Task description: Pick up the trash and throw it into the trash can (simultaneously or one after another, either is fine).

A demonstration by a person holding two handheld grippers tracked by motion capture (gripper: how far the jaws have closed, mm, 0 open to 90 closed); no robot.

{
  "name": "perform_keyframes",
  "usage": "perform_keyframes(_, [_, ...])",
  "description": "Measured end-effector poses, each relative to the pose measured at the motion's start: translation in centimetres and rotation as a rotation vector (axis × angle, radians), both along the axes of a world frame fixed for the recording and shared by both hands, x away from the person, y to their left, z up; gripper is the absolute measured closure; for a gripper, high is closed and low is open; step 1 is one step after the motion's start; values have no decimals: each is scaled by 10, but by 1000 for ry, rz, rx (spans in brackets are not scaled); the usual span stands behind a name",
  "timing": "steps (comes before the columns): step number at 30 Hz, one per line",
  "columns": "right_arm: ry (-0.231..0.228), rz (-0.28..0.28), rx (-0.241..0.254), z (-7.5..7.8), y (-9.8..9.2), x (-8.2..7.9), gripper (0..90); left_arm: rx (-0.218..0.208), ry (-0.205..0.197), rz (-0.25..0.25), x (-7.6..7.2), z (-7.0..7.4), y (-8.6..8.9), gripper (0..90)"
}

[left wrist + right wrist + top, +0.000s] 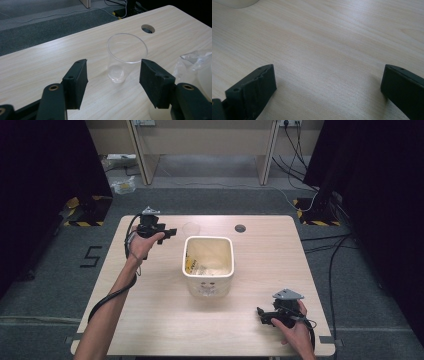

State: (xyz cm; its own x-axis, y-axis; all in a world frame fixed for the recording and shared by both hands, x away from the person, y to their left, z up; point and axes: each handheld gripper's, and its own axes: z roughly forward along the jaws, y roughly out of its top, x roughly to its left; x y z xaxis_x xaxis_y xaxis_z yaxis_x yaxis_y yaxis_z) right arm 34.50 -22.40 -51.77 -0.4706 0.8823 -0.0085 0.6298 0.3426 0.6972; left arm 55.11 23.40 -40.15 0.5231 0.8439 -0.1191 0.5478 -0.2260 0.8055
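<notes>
Left gripper view looks along the left gripper (pixel 113 75), whose black fingers (pixel 76 80) stand apart with nothing pressed between them. A clear, round plastic cup (pixel 125 57) stands upright on the pale wooden surface (pixel 37 70) just beyond the fingertips, near a round cable hole (pixel 148 28). Judged step: approach to the cup, before any grip. The next move calls for advancing until the cup wall sits between the fingers, then closing gently, since thin clear plastic is likely to deform or slip.

High view places the left gripper (pixel 167 233) at the far left of the surface, the cup (pixel 190 227) just beside it, and a cream, square plastic bin (pixel 208 265) at the centre. The left gripper view gives the clear alignment of the fingers with the cup.

Right gripper (pixel 264 316) rests near the front right corner, well apart from the cup. Right gripper view shows its fingers (pixel 254 87) wide apart over bare wood.
</notes>
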Motion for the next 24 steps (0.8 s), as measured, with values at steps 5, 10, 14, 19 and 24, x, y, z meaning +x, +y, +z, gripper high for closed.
perform_keyframes(5, [0, 0, 0, 0, 0, 0, 2, -4, 7, 9, 6, -3, -2, 386])
perform_keyframes(10, [0, 0, 0, 0, 0, 0, 2, -3, 17, 13, 10, -8, -5, 385])
perform_keyframes(14, [0, 0, 0, 0, 0, 0, 2, 1, 19, 15, 12, -11, -7, 383])
perform_keyframes(19, [0, 0, 0, 0, 0, 0, 2, 7, 21, 22, 14, -13, -8, 379])
perform_keyframes(24, [0, 0, 0, 0, 0, 0, 2, 4, 29, 35, 17, -19, -9, 370])
